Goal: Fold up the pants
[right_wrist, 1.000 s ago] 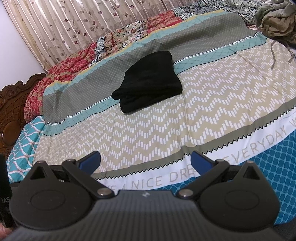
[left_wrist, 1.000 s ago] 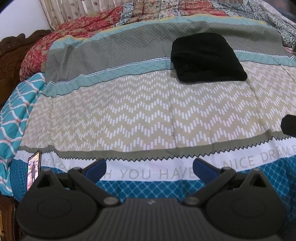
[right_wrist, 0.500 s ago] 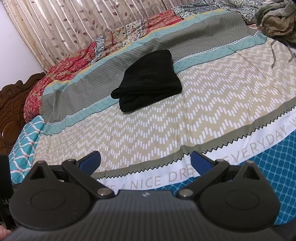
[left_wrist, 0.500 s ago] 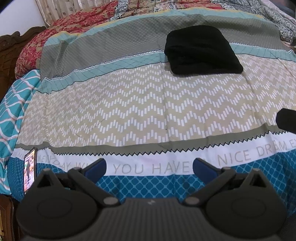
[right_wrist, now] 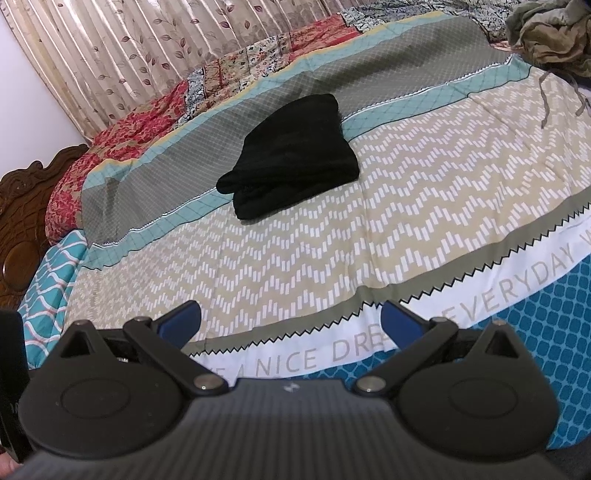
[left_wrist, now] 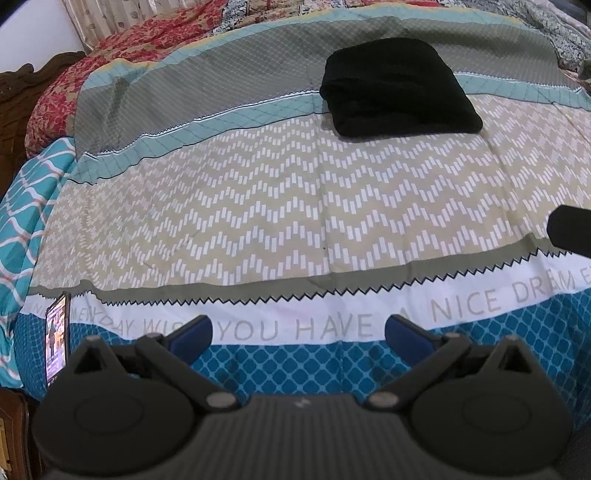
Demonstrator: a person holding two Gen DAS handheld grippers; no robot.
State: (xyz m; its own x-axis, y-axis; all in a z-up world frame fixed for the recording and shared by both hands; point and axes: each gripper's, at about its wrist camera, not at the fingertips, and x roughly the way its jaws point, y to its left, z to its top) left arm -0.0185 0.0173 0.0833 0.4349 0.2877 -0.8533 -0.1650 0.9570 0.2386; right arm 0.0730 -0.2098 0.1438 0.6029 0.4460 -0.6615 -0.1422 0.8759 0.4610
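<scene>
Both hand-held grippers hang over the near edge of the bed and hold nothing. On the left hand-held gripper (left_wrist: 298,334) the two blue fingertips (left_wrist: 192,334) are spread wide apart, with only the bedspread showing between them. The right hand-held gripper (right_wrist: 290,325) is the same: its blue fingertips (right_wrist: 400,321) are wide apart and empty.

The black, soft, folded pants (left_wrist: 397,98) lie flat on the big striped bedspread (left_wrist: 258,206), well apart from both grippers. The pants sit far up the bed, partly on the grey band and the light blue band, with their near edge on the tan zigzag part. From the left gripper they are ahead and a bit to the right. From the right gripper (right_wrist: 295,170) they are ahead and close to the middle, and a folded corner sticks out on the left side.

White letters run along the near edge of the bedspread, just in front of the fingertips. A thin phone with a lit screen (left_wrist: 58,341) stands at the left edge of the bed. A crumpled heap of brownish-green cloth (right_wrist: 550,33) lies at the far right. A red flowery blanket (right_wrist: 122,144) and a leaf-print curtain (right_wrist: 129,48) are at the back.
</scene>
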